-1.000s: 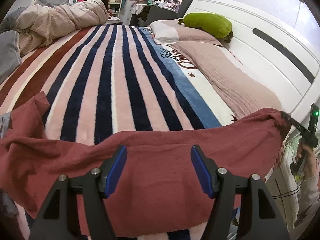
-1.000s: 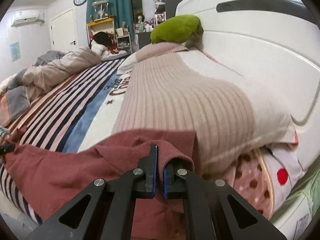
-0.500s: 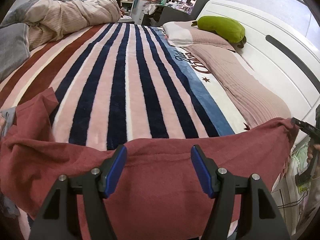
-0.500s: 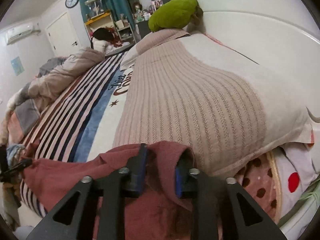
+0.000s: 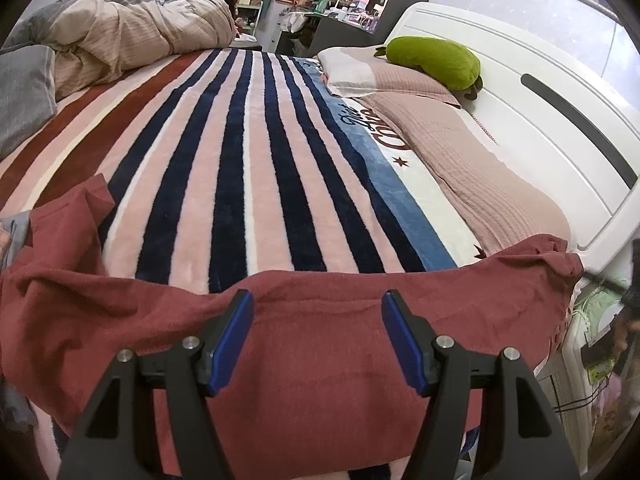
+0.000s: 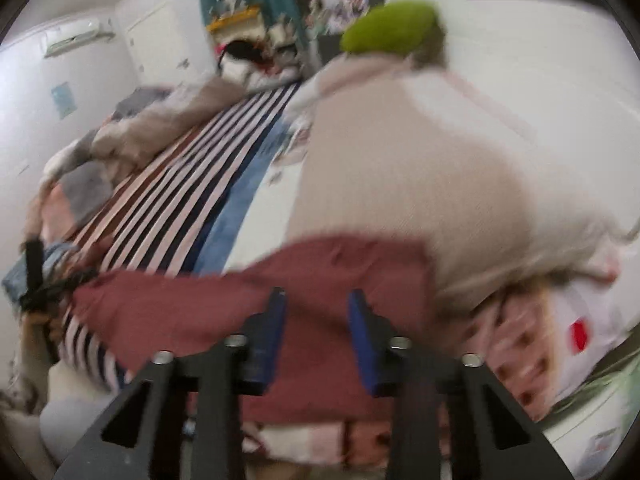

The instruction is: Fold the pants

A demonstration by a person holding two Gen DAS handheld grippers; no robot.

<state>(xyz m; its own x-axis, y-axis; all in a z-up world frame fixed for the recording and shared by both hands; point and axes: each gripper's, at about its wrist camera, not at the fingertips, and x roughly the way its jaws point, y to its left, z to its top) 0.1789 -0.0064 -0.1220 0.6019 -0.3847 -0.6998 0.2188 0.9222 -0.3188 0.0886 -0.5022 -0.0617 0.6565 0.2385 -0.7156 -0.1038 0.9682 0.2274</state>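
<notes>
- Released since a second ago: right gripper let go of the red pants; jaws just narrowed again, nothing between them.
- Left gripper: jaws apart, unloaded, above pants.
- Pants lie across the near edge of the striped blanket.

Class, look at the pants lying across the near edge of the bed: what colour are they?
The pants are a plain brick red, clearest in the left wrist view.
</notes>
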